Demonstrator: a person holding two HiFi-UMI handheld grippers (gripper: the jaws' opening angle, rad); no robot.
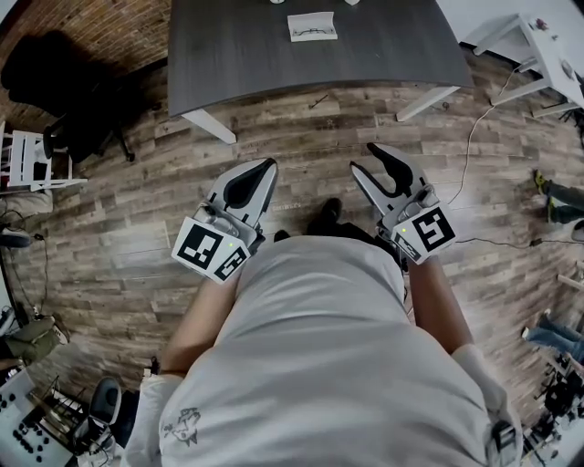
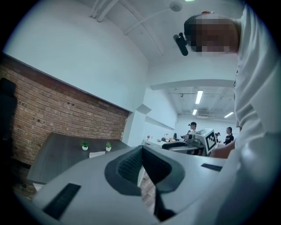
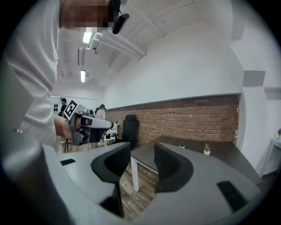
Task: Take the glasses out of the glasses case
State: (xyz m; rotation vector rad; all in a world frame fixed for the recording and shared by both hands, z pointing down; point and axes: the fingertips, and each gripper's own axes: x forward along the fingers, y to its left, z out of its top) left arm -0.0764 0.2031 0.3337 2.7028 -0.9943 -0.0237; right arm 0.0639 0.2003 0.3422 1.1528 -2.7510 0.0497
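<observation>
The glasses case [image 1: 312, 25] lies on the surface [image 1: 237, 64] at the frame's top centre, well apart from you. Walk up first; your right tongs [image 1: 365, 157] stand apart and empty, so part the closed left tongs [image 1: 269, 166] too

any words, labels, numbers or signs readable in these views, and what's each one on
No readable words or numbers in any view.
The left marker cube on the left gripper: black-and-white square pattern, no letters.
The right marker cube on the right gripper: the same.
The emblem on the shirt: too small to read.
The white item on the table: marks too small to read.
</observation>
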